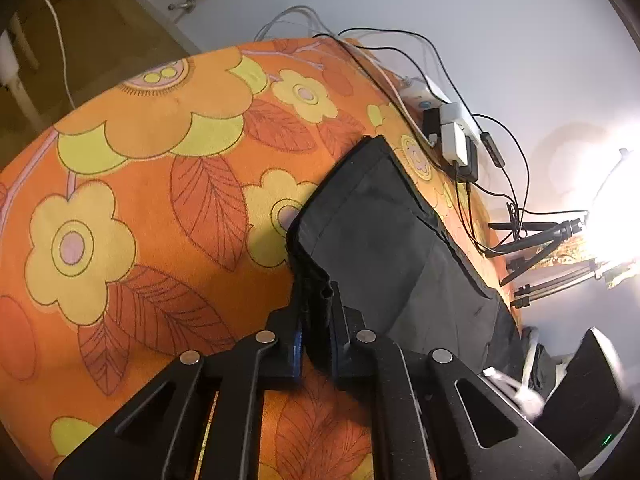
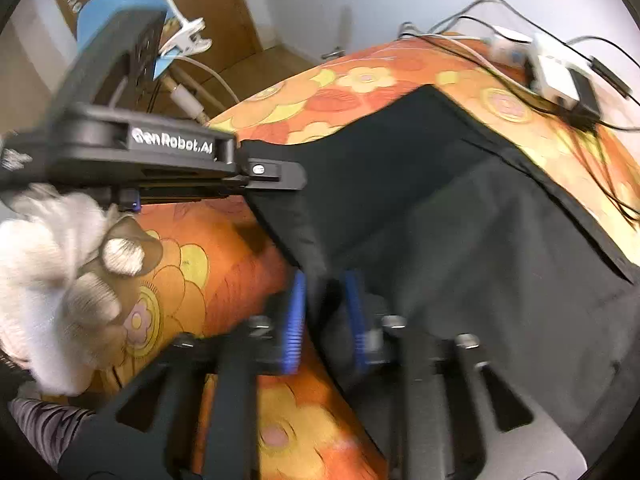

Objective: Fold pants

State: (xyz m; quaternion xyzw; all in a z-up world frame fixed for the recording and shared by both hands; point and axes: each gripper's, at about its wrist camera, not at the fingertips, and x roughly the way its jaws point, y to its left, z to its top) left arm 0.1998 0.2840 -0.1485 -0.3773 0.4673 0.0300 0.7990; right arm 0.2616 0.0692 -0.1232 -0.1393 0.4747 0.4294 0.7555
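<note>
on the orange floral cover [image 1: 152, 200], one pair of black pants [image 1: 392, 240] lies toward its far edge, bare cloth leftward. left gripper [image 1: 316, 316] pinches the pants' near edge; right gripper [image 2: 326, 312] straddles it, pads apart.

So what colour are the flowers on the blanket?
Yellow flowers on an orange blanket, clearest in the left wrist view.

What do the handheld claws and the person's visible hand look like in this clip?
Both are black plastic claws with blue ribbed pads and silver round pivot bolts on triangular-cutout linkages. The left claw carries white "GenRobot.AI" lettering on its body; the right claw matches it. The left hand wears a white knit glove, above a grey patterned sleeve.
</note>
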